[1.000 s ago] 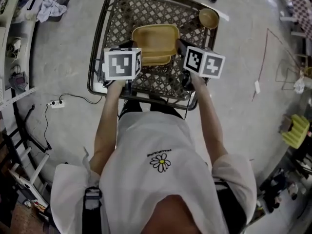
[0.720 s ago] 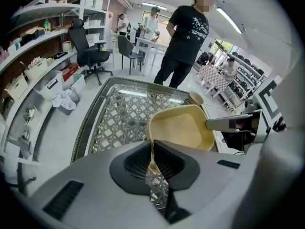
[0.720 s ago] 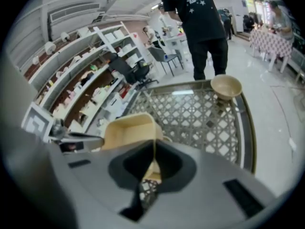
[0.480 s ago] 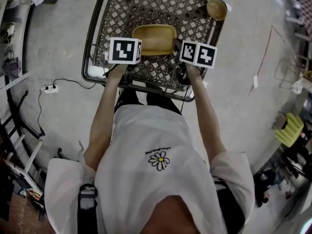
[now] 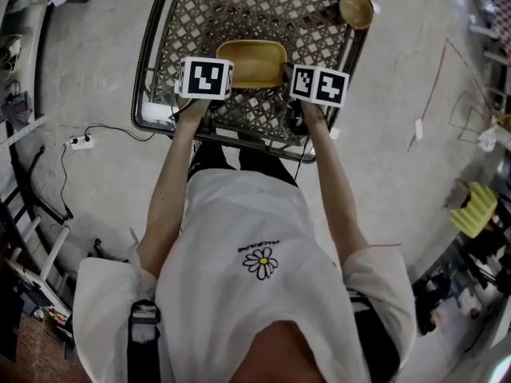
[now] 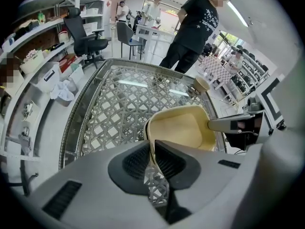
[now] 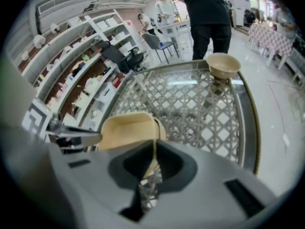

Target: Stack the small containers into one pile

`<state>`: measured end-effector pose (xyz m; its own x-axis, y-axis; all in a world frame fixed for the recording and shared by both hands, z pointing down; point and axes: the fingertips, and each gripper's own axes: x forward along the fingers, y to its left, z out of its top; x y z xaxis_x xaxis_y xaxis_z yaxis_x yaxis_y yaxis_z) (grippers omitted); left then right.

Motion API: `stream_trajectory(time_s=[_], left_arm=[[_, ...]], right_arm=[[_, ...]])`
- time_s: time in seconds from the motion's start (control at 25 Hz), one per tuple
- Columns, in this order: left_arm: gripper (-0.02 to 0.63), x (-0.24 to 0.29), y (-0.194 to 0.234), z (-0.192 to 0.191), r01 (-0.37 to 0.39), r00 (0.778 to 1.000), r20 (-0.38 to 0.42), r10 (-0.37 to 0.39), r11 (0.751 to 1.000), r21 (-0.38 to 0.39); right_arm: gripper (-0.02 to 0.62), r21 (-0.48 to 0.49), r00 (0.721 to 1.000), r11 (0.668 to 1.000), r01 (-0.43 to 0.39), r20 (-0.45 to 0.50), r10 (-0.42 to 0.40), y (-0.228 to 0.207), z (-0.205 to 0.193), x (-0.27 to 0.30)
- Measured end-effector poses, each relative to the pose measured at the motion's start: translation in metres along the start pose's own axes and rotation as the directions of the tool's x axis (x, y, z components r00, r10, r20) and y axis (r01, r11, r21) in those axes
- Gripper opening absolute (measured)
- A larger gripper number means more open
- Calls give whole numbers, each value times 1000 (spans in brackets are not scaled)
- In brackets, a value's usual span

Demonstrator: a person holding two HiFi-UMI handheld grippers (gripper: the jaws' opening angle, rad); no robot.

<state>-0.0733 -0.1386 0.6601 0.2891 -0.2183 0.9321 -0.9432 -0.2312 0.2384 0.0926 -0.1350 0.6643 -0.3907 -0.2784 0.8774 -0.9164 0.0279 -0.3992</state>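
The lattice tabletop (image 5: 239,10) now appears to carry the square yellow container (image 5: 251,61), which I have lowered to its near-centre over the last second. The round bowl (image 5: 355,9) stands at the tabletop's far right corner, unstacked. My right hand-held gripper (image 7: 153,150) is clamped on the container's right rim. The jaws of my left hand-held gripper (image 6: 150,146) have just been easing apart, with the left rim between them and apparently touched. Judgement: set-down done, release starting.

head camera steeply down; both handheld cameras close, sharing the lattice table (image 5: 239,14)

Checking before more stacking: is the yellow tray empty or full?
Empty: the tray shows a bare yellow inside, with nothing lying in it.
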Motion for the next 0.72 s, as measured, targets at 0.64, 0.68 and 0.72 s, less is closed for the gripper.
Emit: stream_trajectory(time_s=[0.64,0.68,0.72], left_arm=[[137,-21,-14,15,31,997,70,-32,1000,4],[137,-26,-16,20,36,996,82,-36,999,9],[137,-32,-18,27,39,994,99,-40,999,15]], right_arm=[[48,-43,996,999,27,84,-24,6,12,-24],[48,-46,994,998,30,105,-26,8,18,-29],[48,-51,991,998,34,131,-27,11,26,-35]])
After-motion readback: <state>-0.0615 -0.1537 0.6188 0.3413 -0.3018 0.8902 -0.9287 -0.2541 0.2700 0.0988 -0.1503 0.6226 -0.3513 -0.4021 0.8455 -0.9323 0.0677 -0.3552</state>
